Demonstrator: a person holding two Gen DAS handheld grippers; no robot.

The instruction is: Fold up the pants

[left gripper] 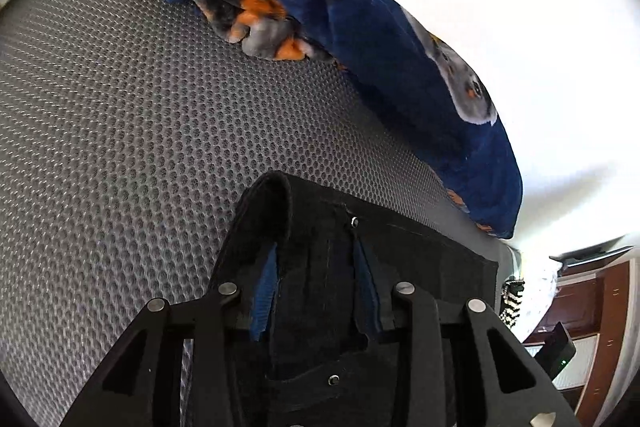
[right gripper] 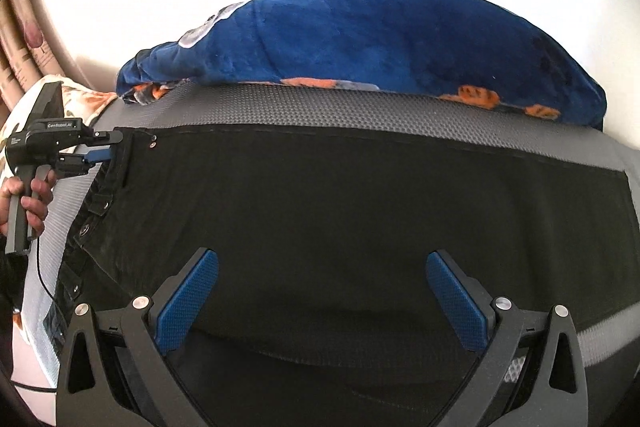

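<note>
One black pants, one blue blanket, two claws: left, right.

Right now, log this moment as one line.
left gripper: shut on black denim pants waistband | right gripper: open above pants | grey mesh mat

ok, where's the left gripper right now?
In the right wrist view, the left gripper sits far left, clamped on the black pants' waistband corner, near the blue blanket.
</note>
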